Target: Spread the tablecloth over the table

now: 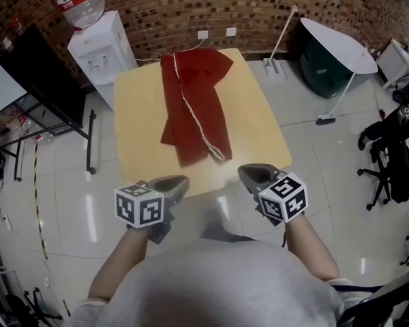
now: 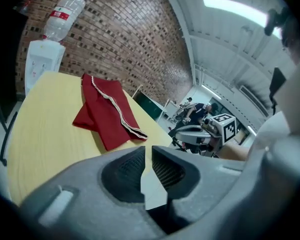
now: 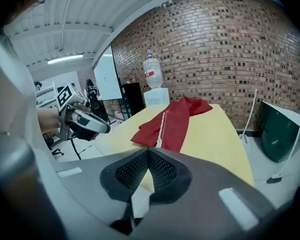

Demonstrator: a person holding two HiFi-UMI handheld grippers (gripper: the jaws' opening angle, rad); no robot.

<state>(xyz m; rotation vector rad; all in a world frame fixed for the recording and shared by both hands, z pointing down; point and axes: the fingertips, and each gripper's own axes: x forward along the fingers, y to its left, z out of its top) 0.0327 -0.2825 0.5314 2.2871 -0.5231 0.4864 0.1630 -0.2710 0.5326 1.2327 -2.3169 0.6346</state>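
A red tablecloth (image 1: 194,107) with a white trim lies folded in a long bunch down the middle of the square yellow table (image 1: 140,135). Both grippers hover off the table's near edge, short of the cloth and touching nothing. My left gripper (image 1: 183,180) points at the near left part; its jaws stand a narrow slit apart (image 2: 146,151) with nothing between them. My right gripper (image 1: 244,173) is shut and empty, its tips meeting (image 3: 148,151). The cloth (image 2: 107,116) lies ahead and to the right in the left gripper view, and straight ahead (image 3: 172,121) in the right gripper view.
A white water dispenser (image 1: 99,46) with a bottle on top stands at the table's far left corner, against the brick wall. A white round table (image 1: 337,50) stands at the far right, a black board (image 1: 41,73) on the left, and dark chairs (image 1: 388,162) on the right.
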